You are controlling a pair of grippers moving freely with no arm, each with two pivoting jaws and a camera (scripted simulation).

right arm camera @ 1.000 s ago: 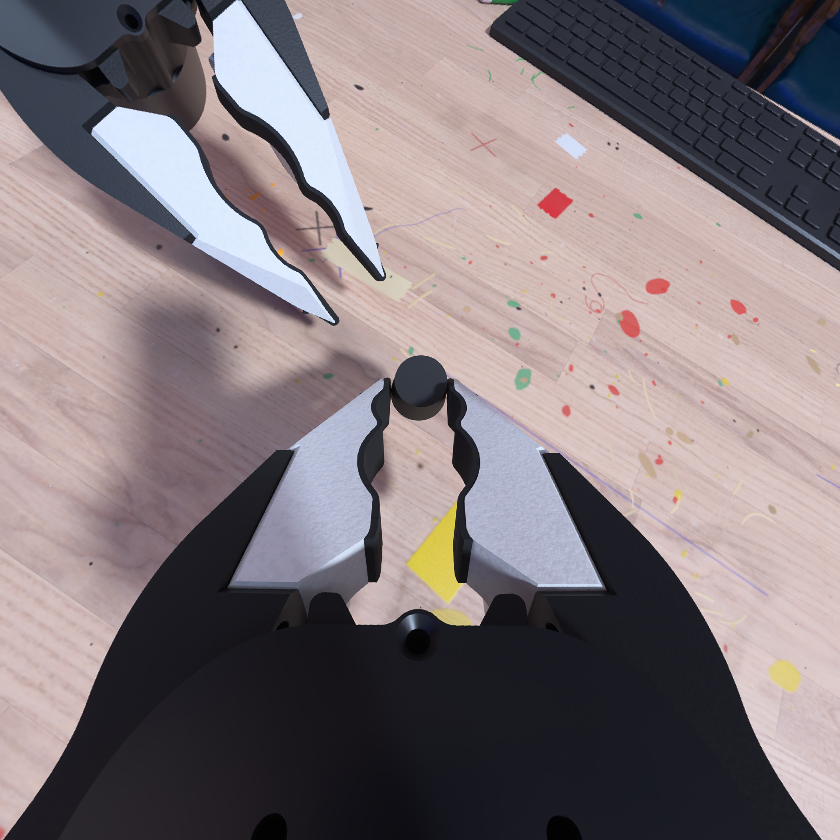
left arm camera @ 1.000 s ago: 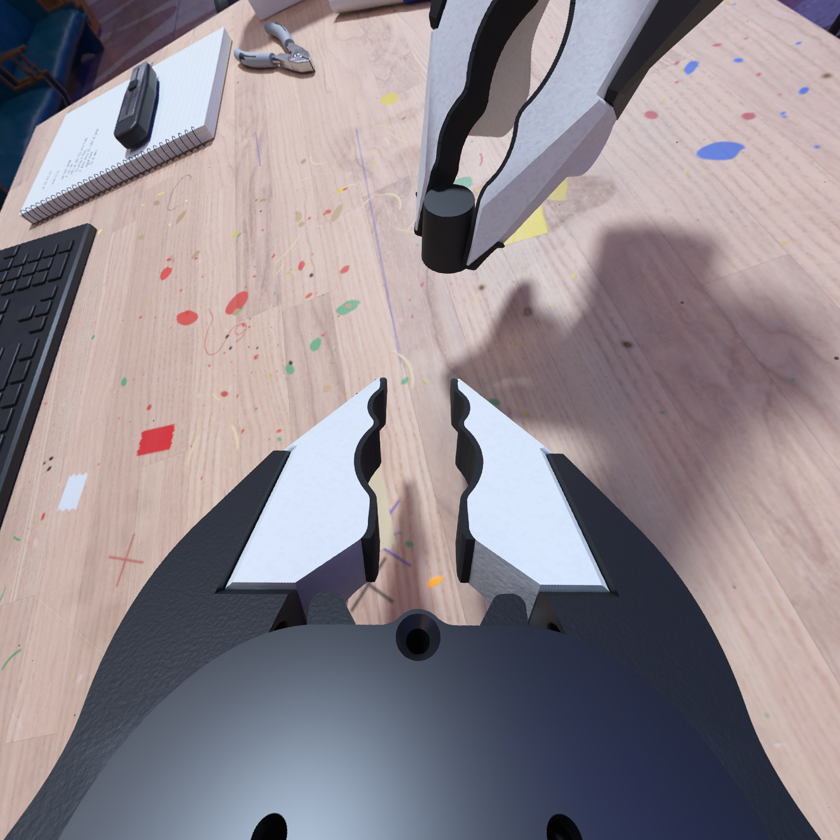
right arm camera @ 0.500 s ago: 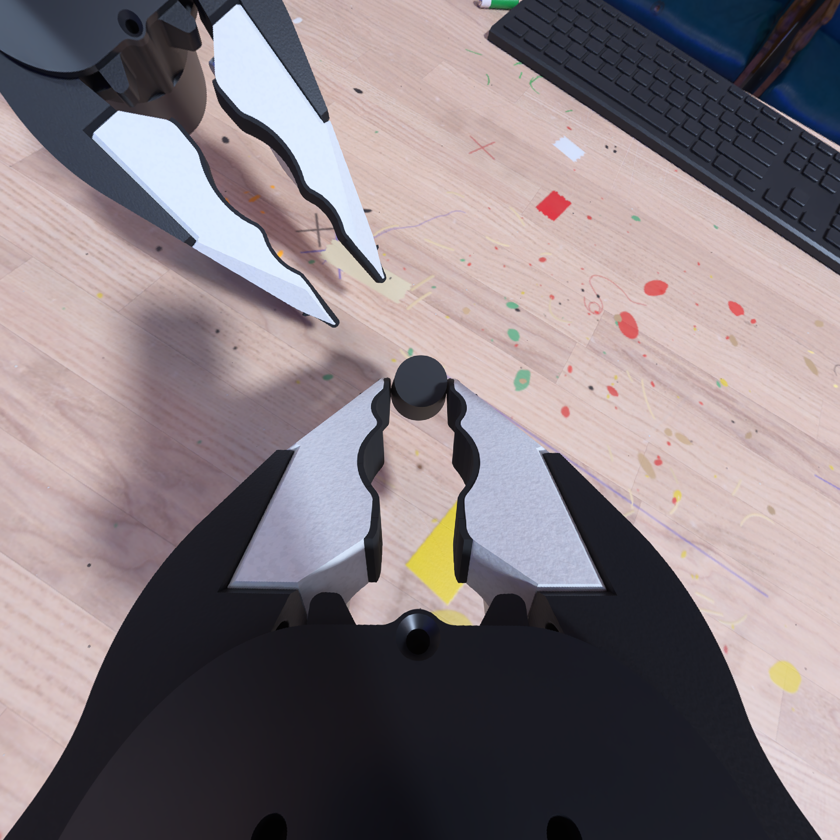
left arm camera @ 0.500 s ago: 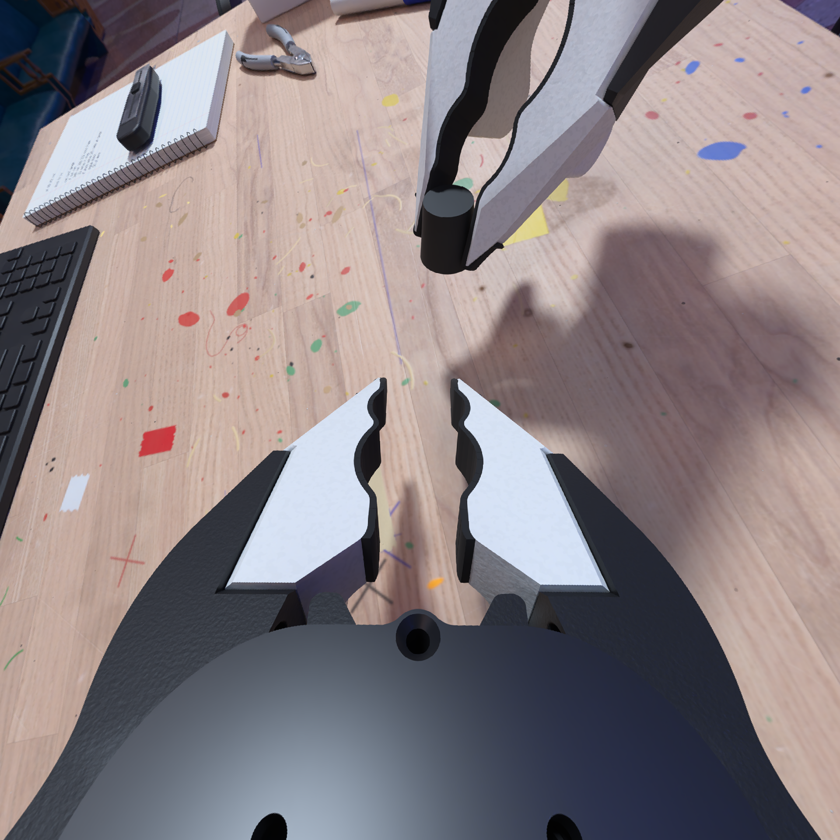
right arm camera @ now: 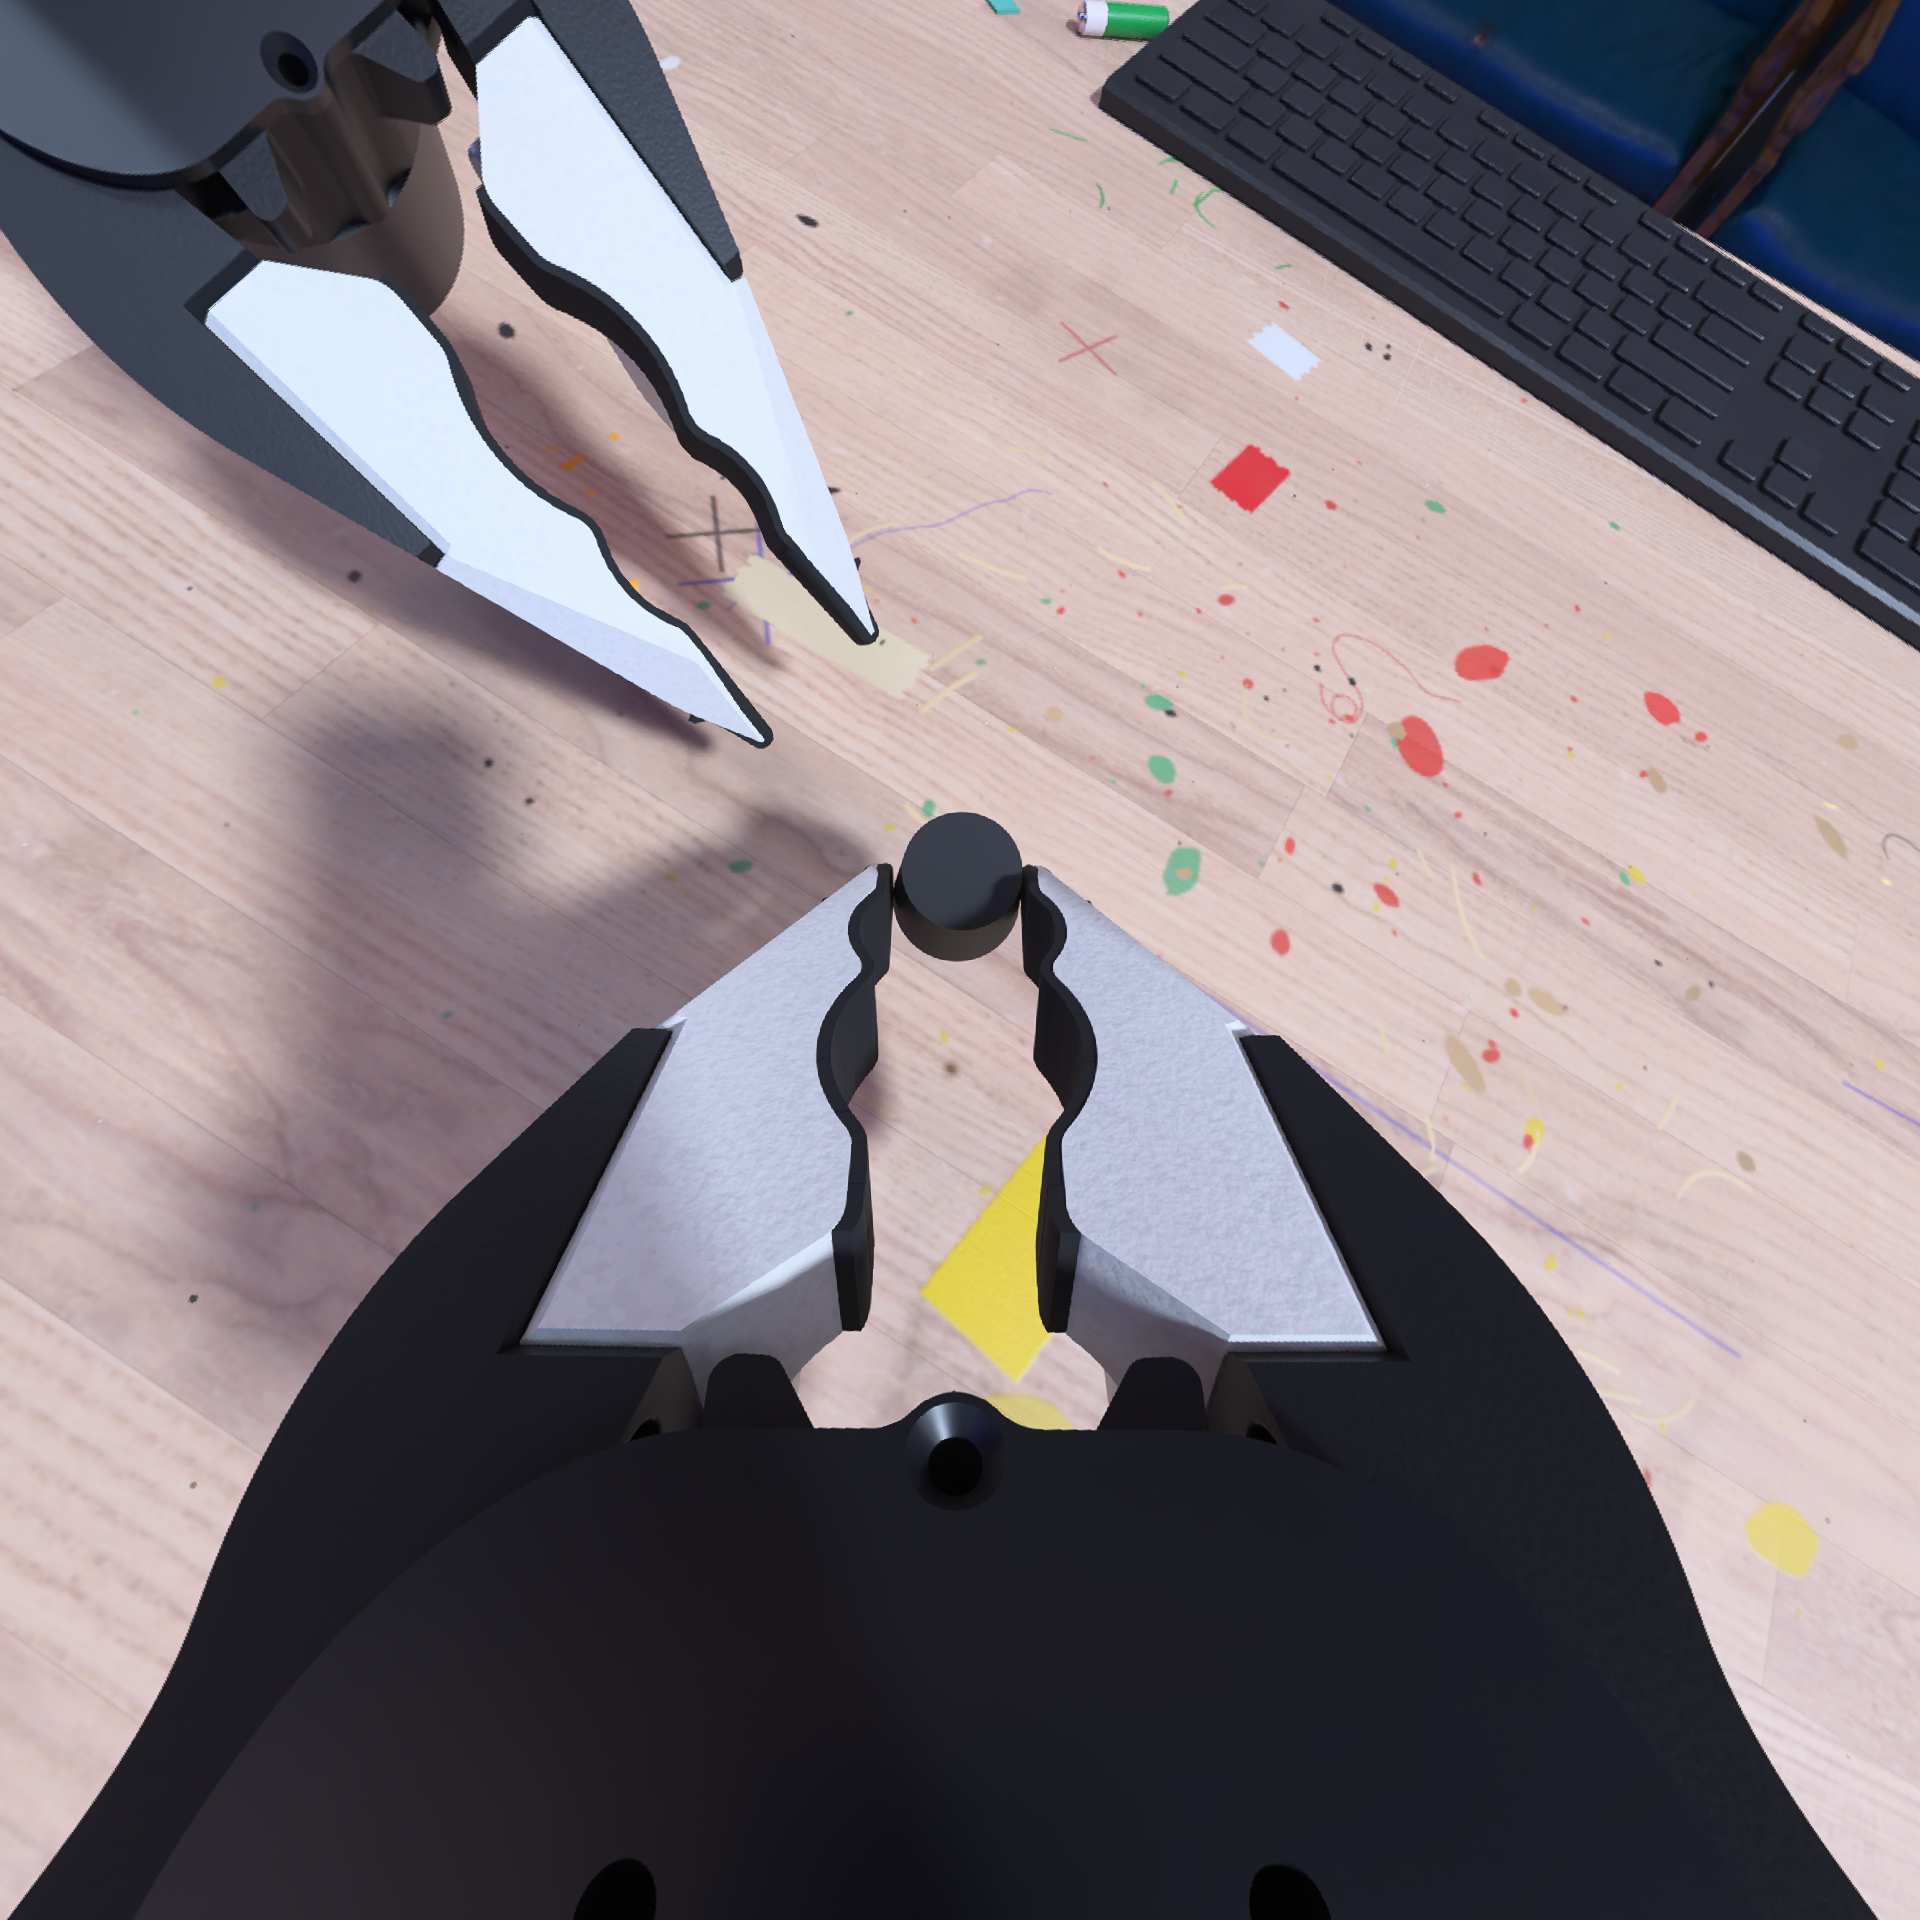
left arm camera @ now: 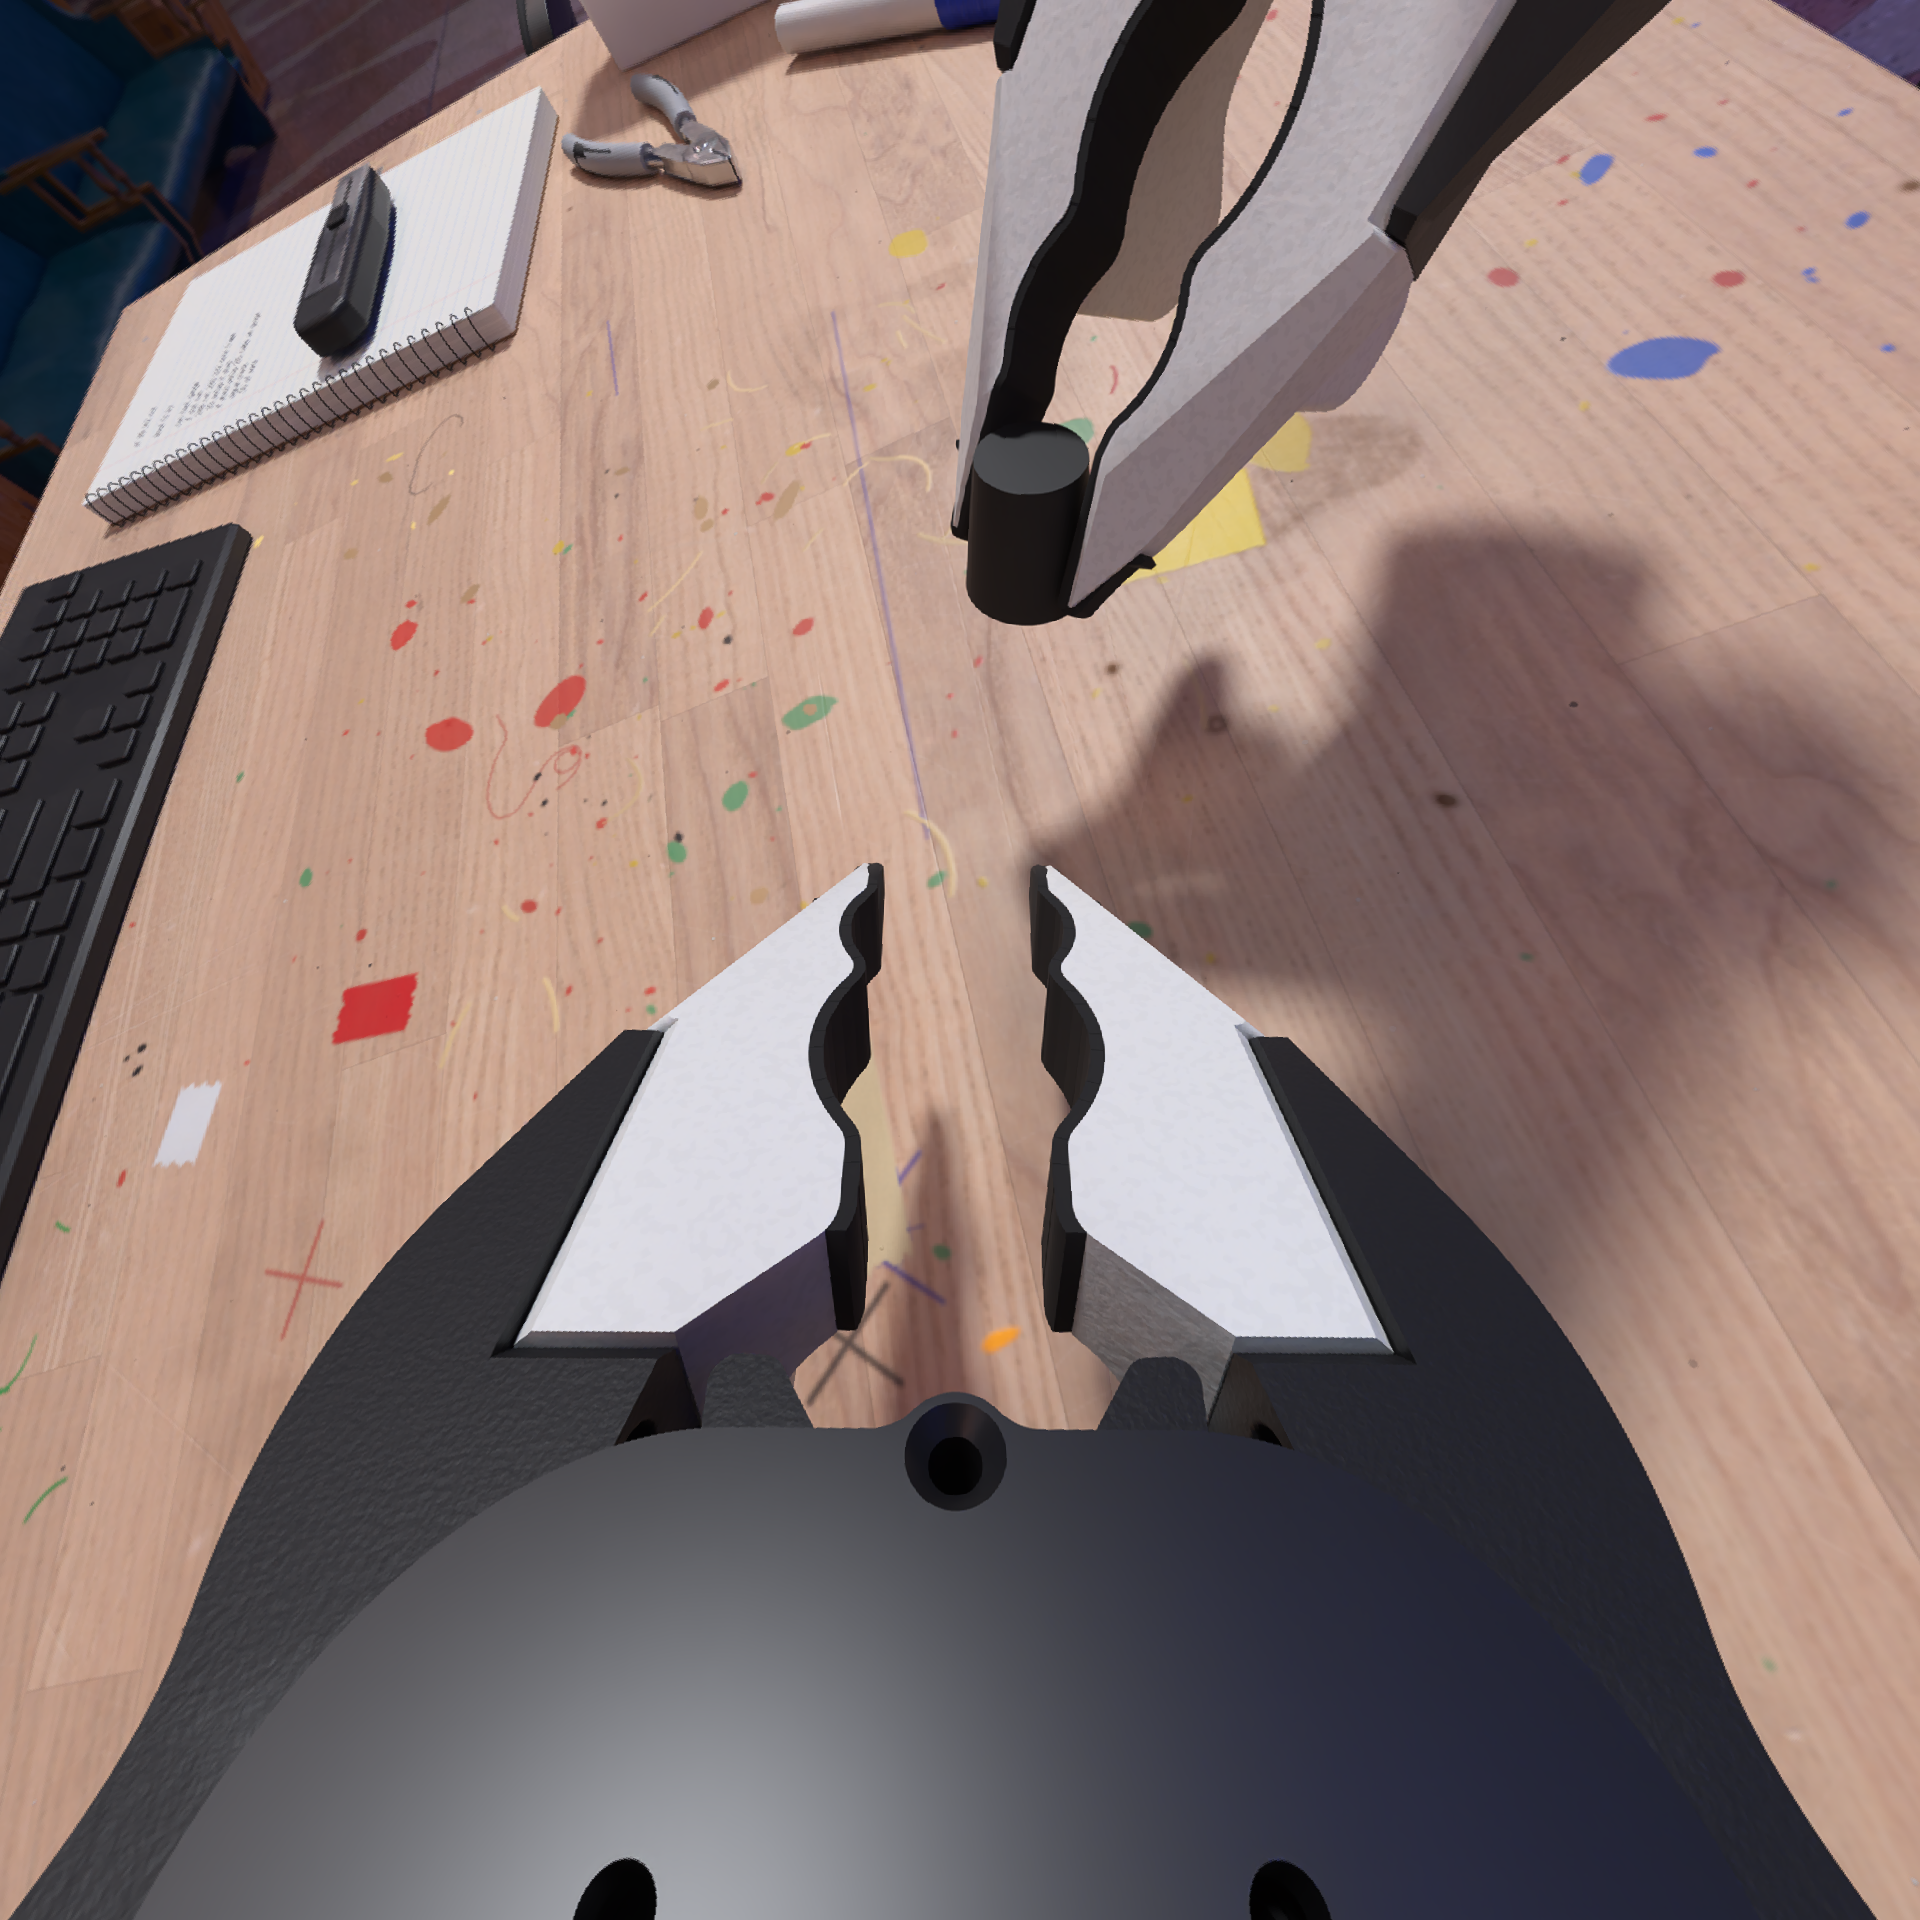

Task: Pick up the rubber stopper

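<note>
Right gripper (right arm camera: 957,878), right wrist view: the two fingertips (right arm camera: 881,904) pinch the rubber stopper (right arm camera: 957,871) — a short black cylinder — between their very ends, one tip on each side of its wall. The flat round top of the stopper faces the camera. In the left wrist view the same stopper (left arm camera: 1023,520) appears at about 12 o'clock, upright in the tips of the right gripper (left arm camera: 1029,540), its lower end clear of the wooden table (left arm camera: 1558,935), with the gripper's shadow lying at 3 o'clock on the boards.

Left gripper (left arm camera: 956,883), left wrist view: the jaws stand a narrow gap apart and hold nothing; bare paint-flecked wood shows between them. In the right wrist view this gripper (right arm camera: 816,686) enters from 11 o'clock, its white fingers pointing toward the stopper but apart from it.

Surroundings, left wrist view: a black keyboard (left arm camera: 73,790) at 9 o'clock along the table edge; a spiral notebook (left arm camera: 260,343) at 10 o'clock with a black oblong object (left arm camera: 343,260) lying on it; a small grey-handled tool (left arm camera: 655,145) at 11 o'clock. Right wrist view: the keyboard (right arm camera: 1558,239) runs across 1 to 2 o'clock, a small green cylinder (right arm camera: 1127,18) just beyond its far end — a yellow patch (right arm camera: 987,1268) shows on the wood between the right gripper's fingers.
</note>
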